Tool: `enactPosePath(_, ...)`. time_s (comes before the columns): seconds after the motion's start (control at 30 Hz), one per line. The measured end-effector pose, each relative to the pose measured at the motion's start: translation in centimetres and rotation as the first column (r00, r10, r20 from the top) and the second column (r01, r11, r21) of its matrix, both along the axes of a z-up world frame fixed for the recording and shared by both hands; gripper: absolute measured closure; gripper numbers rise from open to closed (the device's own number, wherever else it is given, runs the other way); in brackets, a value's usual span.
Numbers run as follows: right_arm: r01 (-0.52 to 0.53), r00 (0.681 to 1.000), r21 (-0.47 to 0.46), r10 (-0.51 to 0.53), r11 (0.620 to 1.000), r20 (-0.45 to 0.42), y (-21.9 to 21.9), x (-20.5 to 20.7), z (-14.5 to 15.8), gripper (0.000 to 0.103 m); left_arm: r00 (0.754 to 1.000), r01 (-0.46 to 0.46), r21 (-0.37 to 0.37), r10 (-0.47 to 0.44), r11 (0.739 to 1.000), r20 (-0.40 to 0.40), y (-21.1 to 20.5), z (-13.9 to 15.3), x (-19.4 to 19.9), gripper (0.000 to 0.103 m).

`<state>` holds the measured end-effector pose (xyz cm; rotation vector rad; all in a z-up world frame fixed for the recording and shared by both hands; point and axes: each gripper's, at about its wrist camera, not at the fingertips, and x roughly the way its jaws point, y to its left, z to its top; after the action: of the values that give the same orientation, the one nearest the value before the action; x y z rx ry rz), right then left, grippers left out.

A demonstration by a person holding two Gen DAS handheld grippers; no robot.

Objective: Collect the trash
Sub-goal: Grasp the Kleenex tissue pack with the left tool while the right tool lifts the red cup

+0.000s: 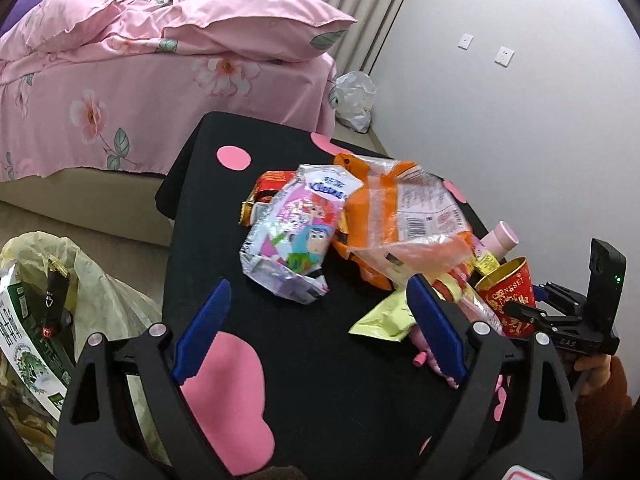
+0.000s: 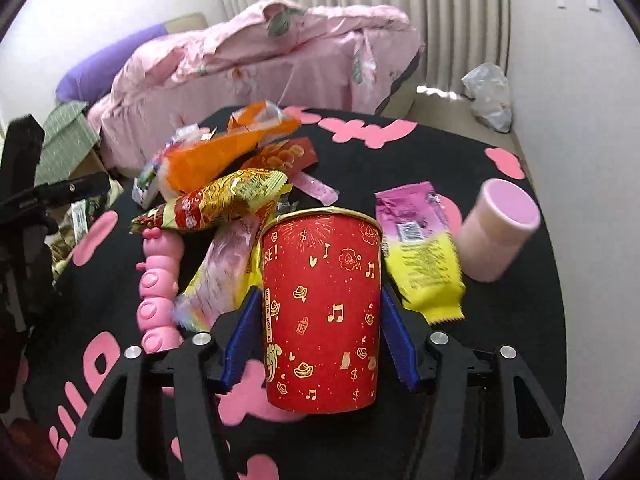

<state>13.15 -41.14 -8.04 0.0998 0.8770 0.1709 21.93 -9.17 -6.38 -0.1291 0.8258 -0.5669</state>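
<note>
A: Red paper, gold print: the red cup [image 2: 322, 312] stands upright between the blue pads of the right gripper [image 2: 320, 332], at the near edge of the worktop [image 2: 500, 320]. The pads sit against its sides, so I read it as clamped.

B: Then squeeze gently; thin paper walls would buckle. Keep it upright in case something is inside. I can't see into it.

A: And the left gripper [image 1: 320, 328]?

B: Jaws apart, empty, hovering over the black cloth short of the cartoon packet [image 1: 286, 240].

A: Where does it all go?

B: Probably the yellowish bag [image 1: 100, 296] beside the worktop, already holding a green-printed carton [image 1: 28, 344] and a dark wrapper [image 1: 56, 300]. The pink cup [image 2: 498, 236] lies tipped over and looks empty.
</note>
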Motion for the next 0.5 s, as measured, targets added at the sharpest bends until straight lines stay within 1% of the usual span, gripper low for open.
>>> enactPosePath(0.07,-0.006,1.000,0.060,0.007,0.998,-0.013,-0.4,-0.4,-0.2,0.045,1.000,0.003,-0.002,-0.003,1.000,0.014,-0.1,0.2,-0.5,0.018)
enactPosePath(0.13,-0.016,1.000,0.087,0.018,0.996,-0.019,-0.5,-0.8,-0.5,0.045,1.000,0.004,-0.008,-0.003,1.000,0.027,-0.1,0.3,-0.8,0.018)
enactPosePath(0.2,-0.016,1.000,0.069,0.014,0.997,0.027,-0.3,-1.5,-0.4,0.044,0.999,-0.004,-0.017,0.004,1.000,0.039,0.1,0.4,-0.9,0.018)
enactPosePath(0.3,-0.015,0.999,0.058,0.013,0.998,0.039,-0.2,-2.1,0.0,0.044,0.998,-0.001,-0.030,0.002,1.000,0.059,0.5,0.5,-0.4,0.016)
enactPosePath(0.43,0.039,0.997,-0.023,-0.038,0.999,0.065,-0.2,-3.0,0.7,0.044,0.999,0.002,0.009,-0.003,1.000,0.033,0.0,0.2,1.8,0.016)
enactPosePath(0.5,0.056,0.997,-0.025,-0.054,0.998,0.060,-0.4,-3.4,0.9,0.044,1.000,-0.003,0.029,0.002,1.000,0.027,-0.3,-0.1,3.1,0.016)
